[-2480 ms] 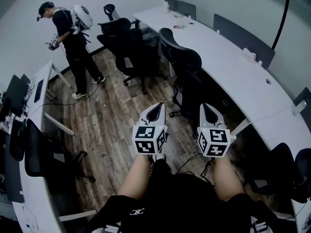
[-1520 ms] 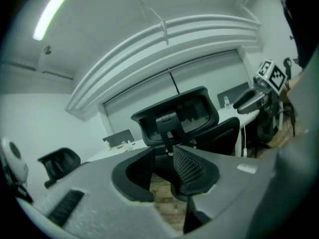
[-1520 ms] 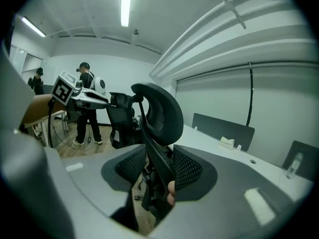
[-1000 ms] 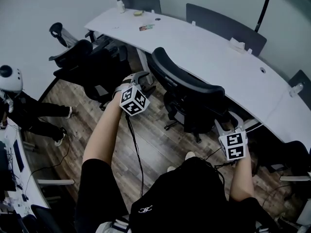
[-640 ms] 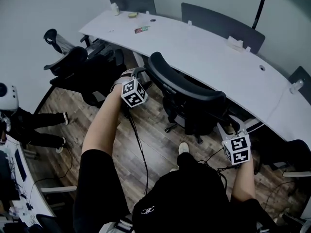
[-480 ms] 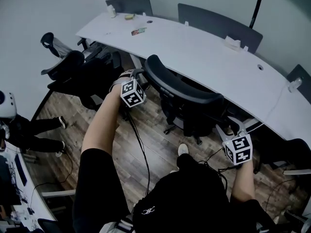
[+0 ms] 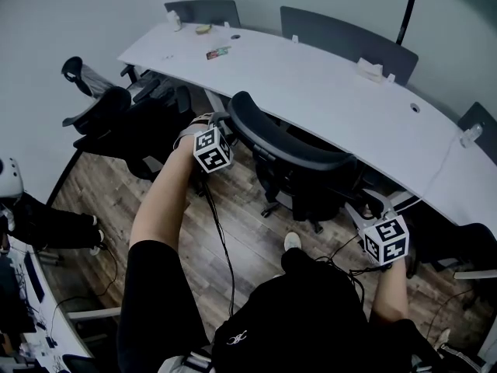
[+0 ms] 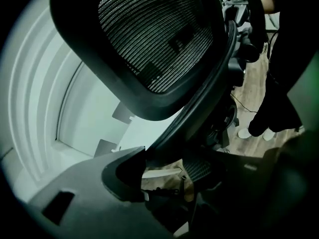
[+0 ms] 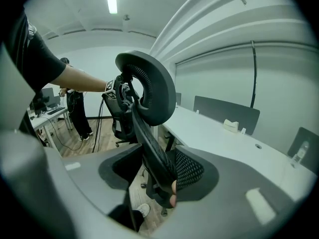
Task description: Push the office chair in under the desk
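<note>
While the person stands over a wooden floor [image 7: 248, 216], one shoe [image 7: 291, 242] forward and a cable [image 7: 221, 235] trailing from the left arm, both tools are on the office chair [image 7: 299, 158]. The left gripper [image 7: 211, 127] is at the left end of the chair's curved back, the right gripper [image 7: 371, 208] at its right side, lower down. In the left gripper view the dark frame below the mesh headrest runs down into the gap between the jaws, which appear closed on it. In the right gripper view the edge of the chair back fills the space between the two jaws, touching both, so that grip looks firm as well.

Just past the grippers, the chair faces the long white desk [image 7: 334, 92]. Its back stands just short of the desk's near edge. The seat seems to sit at least partly beneath the top, though the chair back hides how far. The wheeled base shows on the floor on the person's side.

By this showing the chair is gripped and lined up, and most of the travel looks done. What is left is a short, straight push to bring the back up to the desk edge.

Farther off, other chairs [image 7: 116, 127] crowd the desk's left end, and grey panels [image 7: 349, 31] line its far side.
</note>
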